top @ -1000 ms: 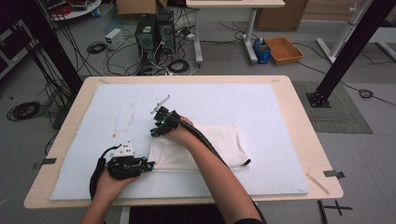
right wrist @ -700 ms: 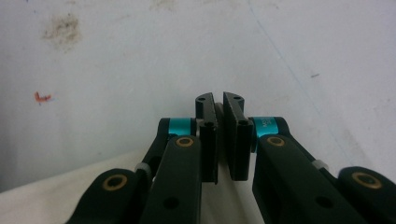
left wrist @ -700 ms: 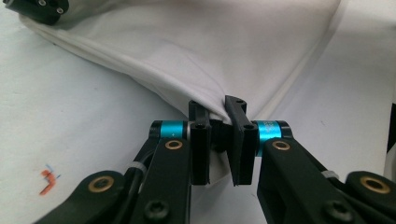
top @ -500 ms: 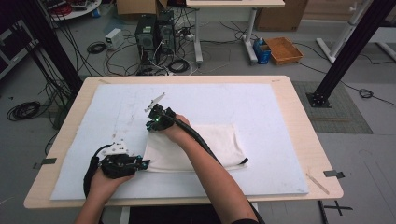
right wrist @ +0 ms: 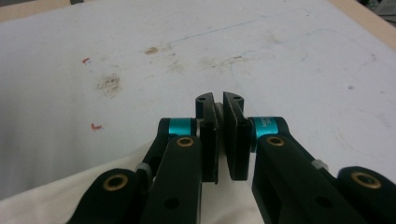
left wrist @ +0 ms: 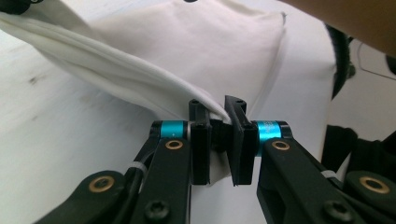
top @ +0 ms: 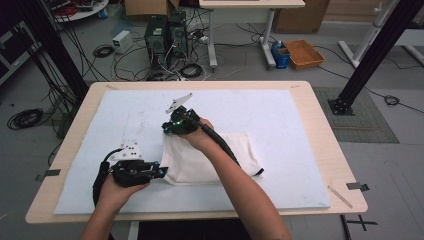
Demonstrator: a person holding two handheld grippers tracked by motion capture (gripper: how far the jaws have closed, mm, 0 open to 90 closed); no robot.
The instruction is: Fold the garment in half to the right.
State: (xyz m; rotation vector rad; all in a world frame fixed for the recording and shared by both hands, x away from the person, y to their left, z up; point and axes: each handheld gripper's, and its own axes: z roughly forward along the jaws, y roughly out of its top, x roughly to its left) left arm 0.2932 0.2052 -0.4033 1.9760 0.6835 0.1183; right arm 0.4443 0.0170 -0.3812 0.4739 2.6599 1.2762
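Left gripper [top: 159,172] clamps the white cloth [top: 215,157] at its near-left corner; right gripper [top: 169,127] pinches the far-left corner.

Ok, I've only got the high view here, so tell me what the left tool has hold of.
Observer: The left tool is shut on a fold at the edge of the white cloth.
Operator: Now check the right tool.
Observer: The right tool has its jaws shut. Cloth lies beneath it, but I can't see any pinched between them.
Operator: Look at the mat ahead of it.
Observer: The white mat there has brown smudges and a few small red marks.
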